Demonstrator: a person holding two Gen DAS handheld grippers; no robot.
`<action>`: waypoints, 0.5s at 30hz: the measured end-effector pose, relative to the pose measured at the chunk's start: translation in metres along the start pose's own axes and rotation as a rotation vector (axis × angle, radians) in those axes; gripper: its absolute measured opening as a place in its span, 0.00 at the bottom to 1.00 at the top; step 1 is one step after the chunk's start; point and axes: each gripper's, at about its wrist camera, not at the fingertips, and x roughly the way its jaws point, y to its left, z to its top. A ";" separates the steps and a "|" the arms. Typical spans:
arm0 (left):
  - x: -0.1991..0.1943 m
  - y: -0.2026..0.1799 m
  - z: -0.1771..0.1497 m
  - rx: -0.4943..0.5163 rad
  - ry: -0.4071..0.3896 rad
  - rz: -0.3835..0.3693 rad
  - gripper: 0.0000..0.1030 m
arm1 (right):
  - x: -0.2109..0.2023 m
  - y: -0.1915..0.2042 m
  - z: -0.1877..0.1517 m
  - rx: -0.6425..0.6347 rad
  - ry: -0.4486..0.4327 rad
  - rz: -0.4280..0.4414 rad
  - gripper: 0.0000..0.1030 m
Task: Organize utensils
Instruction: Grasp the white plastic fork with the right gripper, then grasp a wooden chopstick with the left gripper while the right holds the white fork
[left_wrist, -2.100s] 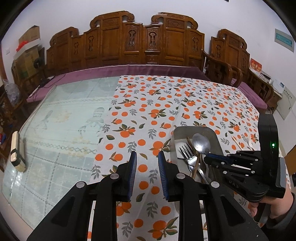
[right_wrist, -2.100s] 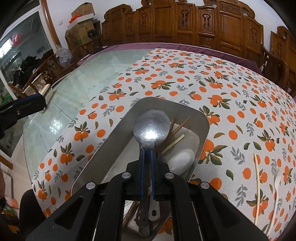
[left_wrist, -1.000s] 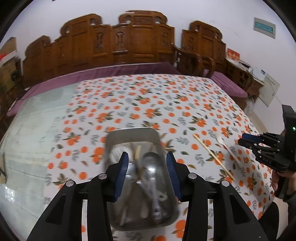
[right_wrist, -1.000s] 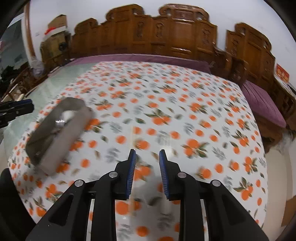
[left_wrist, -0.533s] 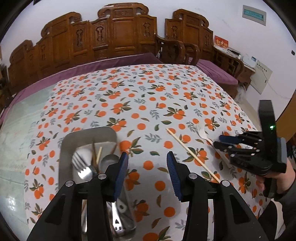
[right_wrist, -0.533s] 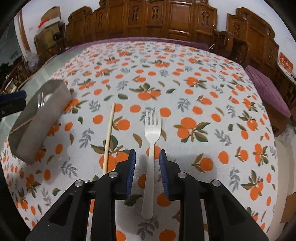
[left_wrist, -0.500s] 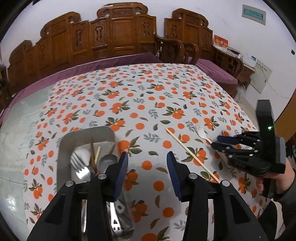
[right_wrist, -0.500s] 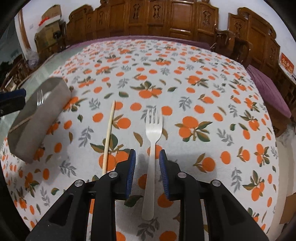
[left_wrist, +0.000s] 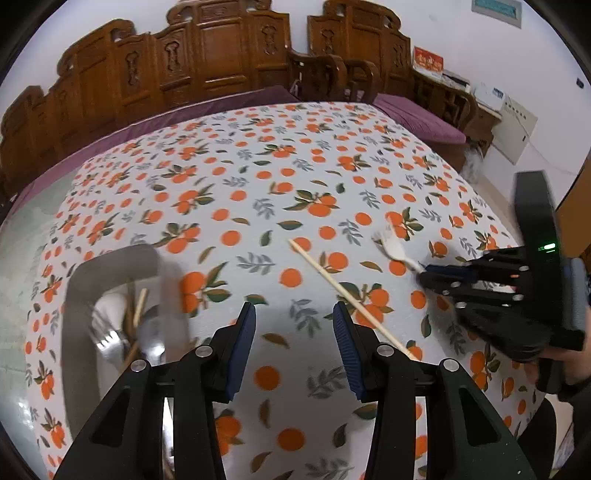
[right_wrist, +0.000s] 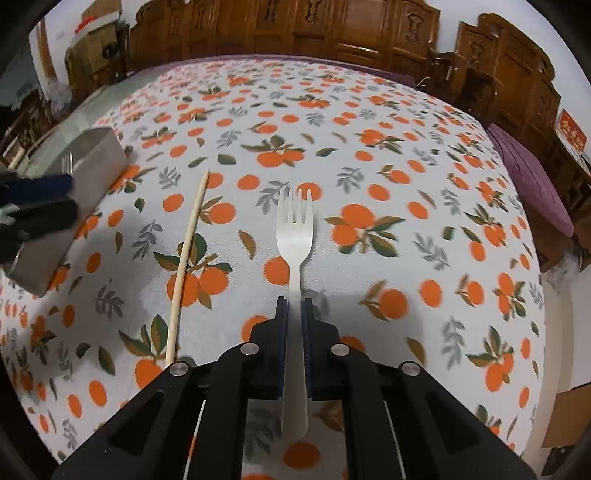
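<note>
A white fork (right_wrist: 295, 229) lies on the orange-print tablecloth with its tines pointing away. My right gripper (right_wrist: 294, 299) is closing on the fork's handle, and its pads touch both sides. In the left wrist view the same gripper (left_wrist: 424, 271) sits low at the fork (left_wrist: 391, 245). A single wooden chopstick (right_wrist: 186, 254) lies just left of the fork. My left gripper (left_wrist: 293, 321) stands open over bare cloth, between the chopstick (left_wrist: 343, 291) and the metal tray (left_wrist: 110, 254). The tray holds forks, a spoon and chopsticks.
Carved wooden chairs (left_wrist: 221, 59) with purple cushions ring the far side and the right side of the table. Bare glass tabletop (left_wrist: 22, 229) lies left of the cloth. The table's edge runs close on the right, with a cardboard box (right_wrist: 565, 417) on the floor beyond it.
My right gripper came down over the fork and closed its jaws on the handle. My left gripper moved right, from above the tray to the cloth beside it.
</note>
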 end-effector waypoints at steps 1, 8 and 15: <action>0.004 -0.005 0.001 0.004 0.004 -0.005 0.40 | -0.006 -0.004 -0.002 0.004 -0.010 -0.007 0.09; 0.034 -0.033 0.009 0.020 0.037 -0.013 0.40 | -0.032 -0.026 -0.013 0.024 -0.048 -0.023 0.09; 0.057 -0.053 0.011 0.045 0.066 -0.007 0.40 | -0.045 -0.033 -0.023 0.030 -0.069 -0.020 0.09</action>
